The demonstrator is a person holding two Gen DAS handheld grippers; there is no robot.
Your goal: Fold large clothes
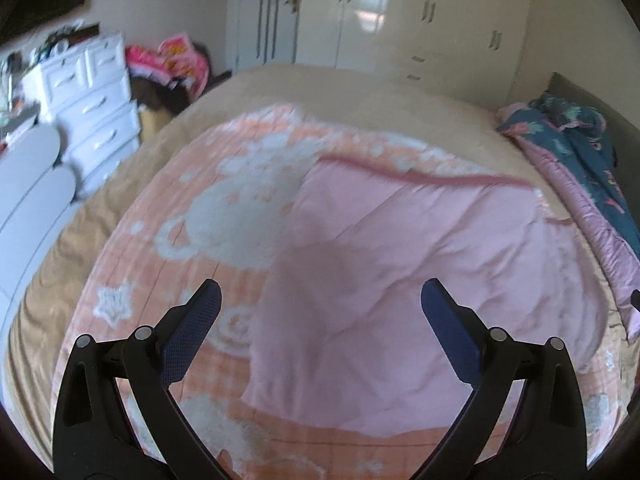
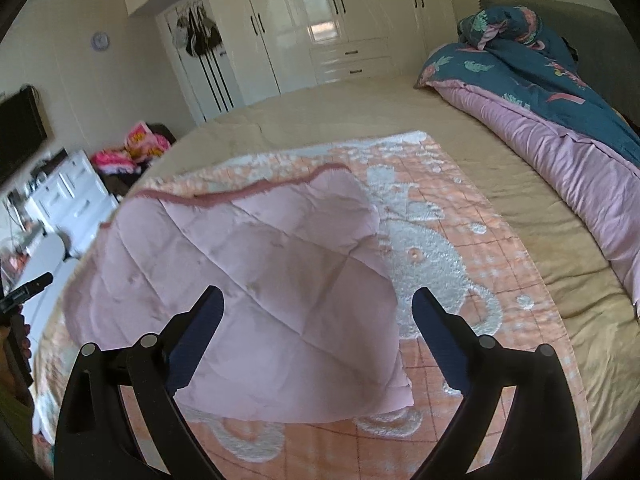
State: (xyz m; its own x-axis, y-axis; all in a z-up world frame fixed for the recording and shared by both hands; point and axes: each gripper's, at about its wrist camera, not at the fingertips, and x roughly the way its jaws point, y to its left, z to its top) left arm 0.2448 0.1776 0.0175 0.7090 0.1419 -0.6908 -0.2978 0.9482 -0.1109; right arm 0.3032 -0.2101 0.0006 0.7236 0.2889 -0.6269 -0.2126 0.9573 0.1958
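Observation:
A large peach blanket with a white bear pattern lies spread on the tan bed. Part of it is turned over, showing the plain pink quilted underside with a darker pink hem. My left gripper hovers open above this pink flap with nothing between its fingers. In the right wrist view the same pink flap covers the left part of the patterned blanket. My right gripper is open above the flap's near right corner and holds nothing.
A bunched teal and pink duvet lies along the bed's right side. White drawers and grey rounded furniture stand to the left. Cream wardrobes line the far wall. Bare tan sheet lies between blanket and duvet.

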